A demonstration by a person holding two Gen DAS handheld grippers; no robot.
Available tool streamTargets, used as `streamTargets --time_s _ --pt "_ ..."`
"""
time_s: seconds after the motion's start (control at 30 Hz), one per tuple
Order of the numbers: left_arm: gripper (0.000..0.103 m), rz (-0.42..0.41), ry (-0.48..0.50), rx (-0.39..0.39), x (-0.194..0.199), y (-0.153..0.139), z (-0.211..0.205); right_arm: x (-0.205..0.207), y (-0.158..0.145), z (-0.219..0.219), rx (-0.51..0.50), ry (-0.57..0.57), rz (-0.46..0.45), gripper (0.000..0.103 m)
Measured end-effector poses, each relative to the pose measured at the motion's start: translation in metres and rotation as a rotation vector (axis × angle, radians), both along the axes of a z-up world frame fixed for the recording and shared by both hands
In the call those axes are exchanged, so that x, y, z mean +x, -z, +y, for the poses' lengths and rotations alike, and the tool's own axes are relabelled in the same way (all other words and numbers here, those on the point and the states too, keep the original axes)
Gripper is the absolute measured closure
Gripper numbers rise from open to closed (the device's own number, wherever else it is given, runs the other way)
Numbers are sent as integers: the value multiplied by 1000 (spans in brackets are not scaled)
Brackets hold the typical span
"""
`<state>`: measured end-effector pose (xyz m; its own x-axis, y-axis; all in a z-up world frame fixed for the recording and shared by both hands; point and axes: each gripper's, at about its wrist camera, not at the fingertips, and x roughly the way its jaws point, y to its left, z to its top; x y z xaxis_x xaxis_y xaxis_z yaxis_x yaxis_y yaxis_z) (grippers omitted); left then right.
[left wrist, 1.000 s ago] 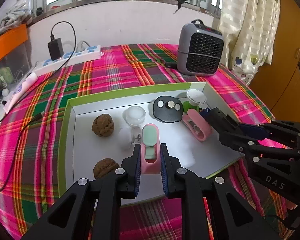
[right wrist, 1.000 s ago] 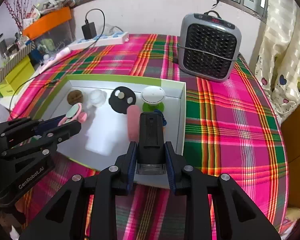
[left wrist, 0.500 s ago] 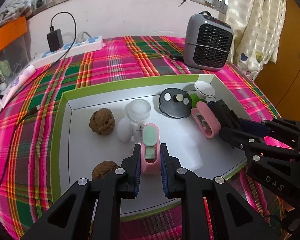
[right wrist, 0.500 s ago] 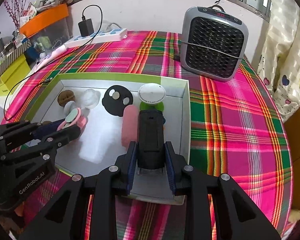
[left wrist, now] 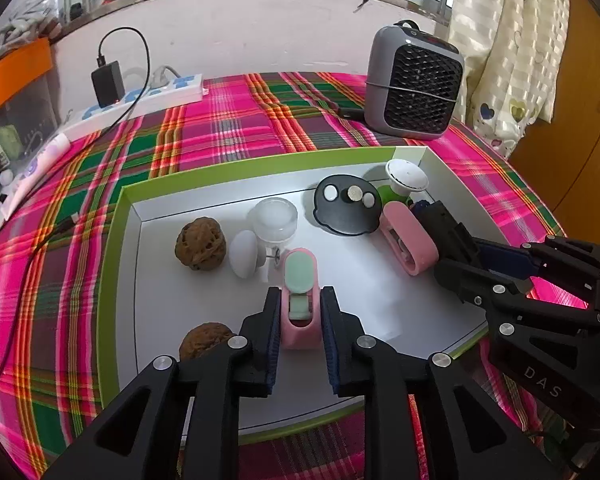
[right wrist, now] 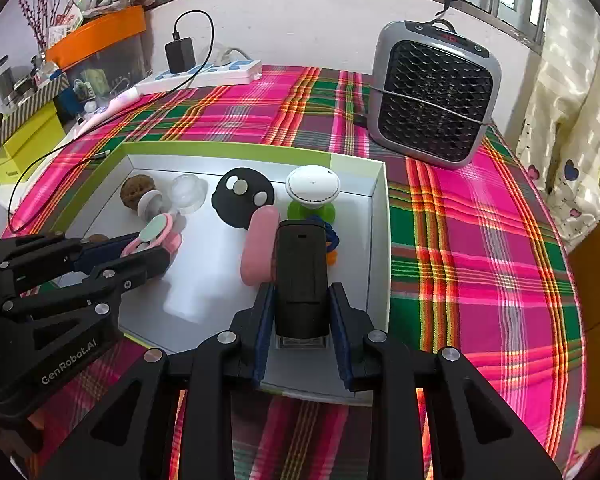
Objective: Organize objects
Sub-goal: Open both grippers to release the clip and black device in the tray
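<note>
- My left gripper (left wrist: 300, 312) has its fingers clamped on the small pink-and-mint plastic gadget (left wrist: 299, 298), at 6 o'clock in the white green-rimmed cardboard tray (left wrist: 116, 264).
- My right gripper (right wrist: 300, 320) grips the black rectangular plastic device (right wrist: 300, 276), at the tray's 4 o'clock; whether it touches the floor is unclear, so I'd lower gently before releasing.

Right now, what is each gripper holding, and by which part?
Left gripper: pink-and-green case, near end. Right gripper: black device, lower sides.

Left tongs (left wrist: 300, 312): lower centre of the left wrist view, jaws closed on a load. Right tongs (right wrist: 300, 312): lower centre of the right wrist view, likewise clamped, reaching in from right.
</note>
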<state>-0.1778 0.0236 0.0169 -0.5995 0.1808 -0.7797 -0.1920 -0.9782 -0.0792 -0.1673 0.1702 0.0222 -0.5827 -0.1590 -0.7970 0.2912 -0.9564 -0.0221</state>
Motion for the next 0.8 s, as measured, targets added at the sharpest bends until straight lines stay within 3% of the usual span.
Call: streamTargets --time_s 0.27,0.47,0.57,0.8 --pt "72 1 -7 -5 -1 0 0 2 -1 2 -12 13 9 74" --pt "71 4 -19 -8 1 -2 -3 4 -2 1 -19 21 14 73" --pt "69 12 -21 -10 3 -4 -3 7 -4 1 -22 14 23 65" --pt "69 34 -31 -9 12 -12 -5 13 -7 2 -6 23 46 64"
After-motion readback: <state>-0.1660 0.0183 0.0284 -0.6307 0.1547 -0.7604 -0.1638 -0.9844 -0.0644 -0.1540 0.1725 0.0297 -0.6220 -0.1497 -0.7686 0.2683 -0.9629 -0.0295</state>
